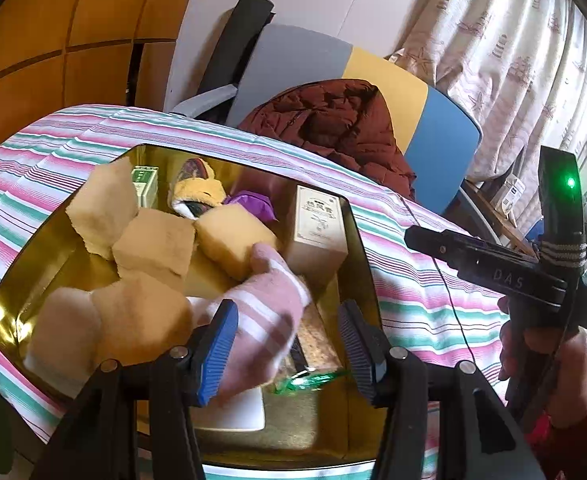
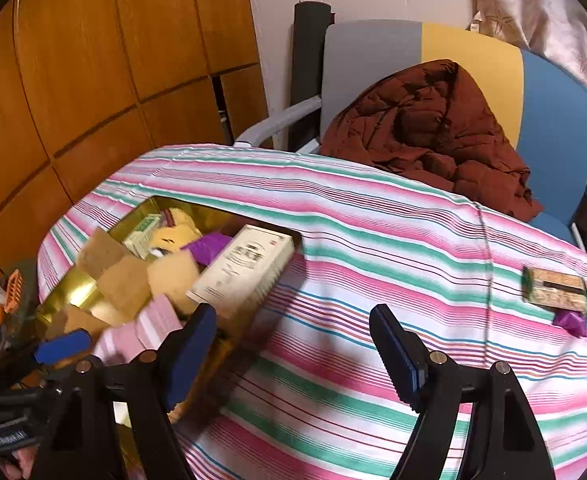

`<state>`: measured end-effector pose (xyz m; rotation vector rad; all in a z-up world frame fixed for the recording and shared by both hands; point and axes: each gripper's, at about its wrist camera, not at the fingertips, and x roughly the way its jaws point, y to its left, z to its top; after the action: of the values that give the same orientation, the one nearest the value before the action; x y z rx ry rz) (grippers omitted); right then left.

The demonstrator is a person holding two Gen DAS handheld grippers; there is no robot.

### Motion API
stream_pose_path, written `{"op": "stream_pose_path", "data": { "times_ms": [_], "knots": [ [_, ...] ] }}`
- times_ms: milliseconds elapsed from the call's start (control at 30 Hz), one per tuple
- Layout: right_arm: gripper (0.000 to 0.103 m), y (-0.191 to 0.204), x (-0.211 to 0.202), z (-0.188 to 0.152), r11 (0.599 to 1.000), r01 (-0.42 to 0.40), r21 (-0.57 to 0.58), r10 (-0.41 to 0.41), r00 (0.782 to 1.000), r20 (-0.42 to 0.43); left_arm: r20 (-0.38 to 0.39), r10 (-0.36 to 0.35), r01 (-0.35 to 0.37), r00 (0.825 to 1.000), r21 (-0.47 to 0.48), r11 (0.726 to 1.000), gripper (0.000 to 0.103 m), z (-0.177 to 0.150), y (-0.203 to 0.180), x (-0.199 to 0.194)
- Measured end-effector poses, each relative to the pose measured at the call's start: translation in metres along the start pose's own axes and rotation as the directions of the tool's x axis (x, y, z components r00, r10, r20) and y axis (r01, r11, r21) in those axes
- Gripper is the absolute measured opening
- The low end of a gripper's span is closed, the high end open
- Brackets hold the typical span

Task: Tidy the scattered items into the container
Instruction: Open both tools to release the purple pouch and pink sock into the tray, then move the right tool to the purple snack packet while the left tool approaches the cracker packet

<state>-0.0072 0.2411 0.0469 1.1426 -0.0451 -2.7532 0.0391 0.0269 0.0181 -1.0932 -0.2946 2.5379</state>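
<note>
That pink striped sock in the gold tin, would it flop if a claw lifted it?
Probably. The pink striped sock drapes over the other things in the gold tin, so it looks soft and limp. Its knit fabric likely weighs little and shouldn't slip.

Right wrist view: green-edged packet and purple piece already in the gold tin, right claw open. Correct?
Not in the tin. The right wrist view shows the green-edged packet and purple piece lying on the striped cloth, away from the gold tin. The right claw is open.
</note>
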Motion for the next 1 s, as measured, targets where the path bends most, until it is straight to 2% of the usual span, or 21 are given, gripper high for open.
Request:
{"op": "stream_pose_path", "data": {
  "times_ms": [533,767,1000],
  "knots": [
    [0.080,-0.066,-0.026,-0.020,0.992,0.119,0.039,-0.118,0.993,-0.017,-0.060,-0.055,0.062,0.997,0.120,0.991,0.053,-0.005,-0.065,0.017],
    [0.080,-0.103,-0.041,-0.027,0.976,0.201,0.082,-0.201,0.980,-0.013,-0.082,-0.086,0.101,0.993,0.193,0.976,0.053,-0.007,-0.098,0.026],
    [0.080,-0.142,-0.049,-0.032,0.955,0.263,0.135,-0.258,0.965,-0.050,-0.129,-0.103,0.130,0.986,0.228,0.965,0.053,-0.012,-0.123,0.039]
  ]
}}
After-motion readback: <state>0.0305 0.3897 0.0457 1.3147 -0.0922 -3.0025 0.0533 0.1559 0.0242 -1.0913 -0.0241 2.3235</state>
